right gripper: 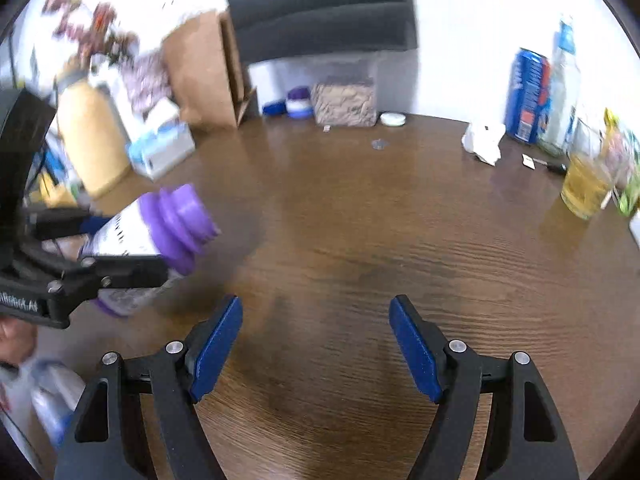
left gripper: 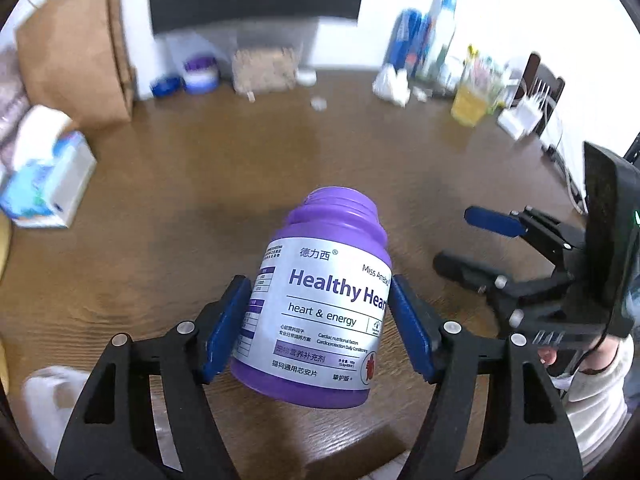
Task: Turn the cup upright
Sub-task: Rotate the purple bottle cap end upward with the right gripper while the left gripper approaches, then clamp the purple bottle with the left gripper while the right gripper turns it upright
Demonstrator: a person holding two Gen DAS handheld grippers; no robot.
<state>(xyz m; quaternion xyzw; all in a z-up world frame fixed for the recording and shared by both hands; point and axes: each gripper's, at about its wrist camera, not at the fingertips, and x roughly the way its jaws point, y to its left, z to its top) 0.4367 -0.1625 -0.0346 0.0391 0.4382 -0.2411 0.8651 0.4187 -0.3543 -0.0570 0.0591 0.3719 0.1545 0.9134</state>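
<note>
A purple open-necked container (left gripper: 326,300) with a silver "Healthy Heart" label is lifted above the brown table (left gripper: 200,168), tilted with its neck pointing away. My left gripper (left gripper: 320,320) is shut on its body, blue pads pressing both sides. In the right wrist view the same purple container (right gripper: 160,236) shows at the left, leaning with its neck to the right, held by the left gripper (right gripper: 92,244). My right gripper (right gripper: 316,344) stands open over bare table, nothing between its fingers; it also appears at the right in the left wrist view as the right gripper (left gripper: 464,236).
A brown paper bag (left gripper: 76,48), a tissue box (left gripper: 44,184), small purple and blue jars (left gripper: 200,72), a woven block (left gripper: 264,68), a crumpled white paper (left gripper: 392,80), tall bottles (left gripper: 432,36) and a glass of yellow liquid (left gripper: 470,100) line the far edge. A sleeve (left gripper: 592,396) shows at the right.
</note>
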